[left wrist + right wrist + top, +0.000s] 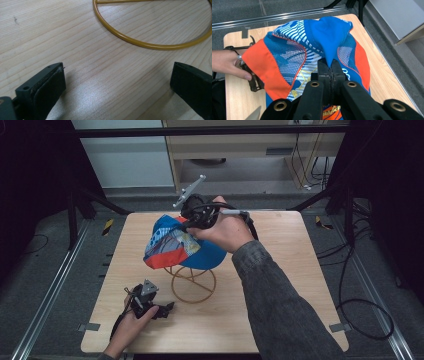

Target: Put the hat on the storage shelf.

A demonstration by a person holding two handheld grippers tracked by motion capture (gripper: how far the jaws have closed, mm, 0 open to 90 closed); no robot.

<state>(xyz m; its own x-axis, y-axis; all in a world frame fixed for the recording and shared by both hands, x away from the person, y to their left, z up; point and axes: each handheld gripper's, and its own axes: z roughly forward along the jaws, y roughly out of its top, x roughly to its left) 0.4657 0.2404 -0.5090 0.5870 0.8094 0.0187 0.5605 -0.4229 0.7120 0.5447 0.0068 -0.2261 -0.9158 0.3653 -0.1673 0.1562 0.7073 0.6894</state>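
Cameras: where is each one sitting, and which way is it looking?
High view: above the person's side, looking forward and down on the table; both forearms show, left claw low on the table, right claw at the cap.
Left gripper view: rides the left claw, looking along the tabletop at the yellow wire stand; its jaws stand apart.
Right gripper view: rides the right claw, looking down on the cap, jaws pinching blue fabric.
Shared: high and right gripper views both show the cap.
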